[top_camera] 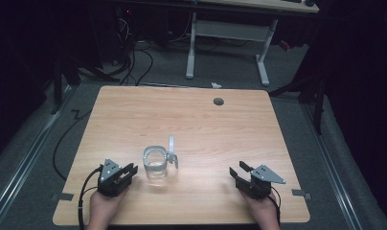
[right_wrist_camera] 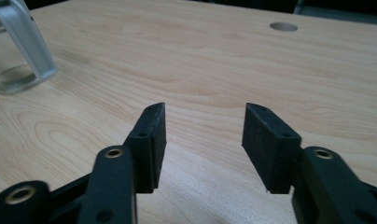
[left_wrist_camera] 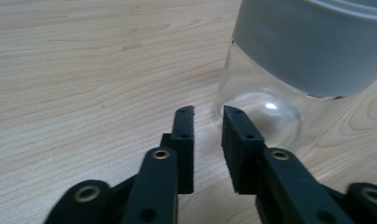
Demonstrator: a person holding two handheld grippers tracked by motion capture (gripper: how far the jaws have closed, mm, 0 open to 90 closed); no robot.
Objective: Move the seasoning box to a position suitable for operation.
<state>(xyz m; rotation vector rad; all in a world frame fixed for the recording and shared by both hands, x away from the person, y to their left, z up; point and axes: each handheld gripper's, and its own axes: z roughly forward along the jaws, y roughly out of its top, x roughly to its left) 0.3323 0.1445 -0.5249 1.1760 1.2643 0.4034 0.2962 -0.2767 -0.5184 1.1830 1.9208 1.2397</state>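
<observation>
Glass jar (top_camera: 156,165) — just beside left tongs (top_camera: 130,170).

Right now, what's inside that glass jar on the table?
The glass jar looks empty: the wooden table shows through its clear lower wall. The frosted band around its upper part hides anything behind it.

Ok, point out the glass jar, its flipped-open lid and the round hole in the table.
glass jar (top_camera: 155,167), high view, on its clear wall.
lid (top_camera: 172,143), high view, on the upright grey flap beside the rim.
round hole (top_camera: 218,101), high view, on its dark middle near the far edge.
</observation>
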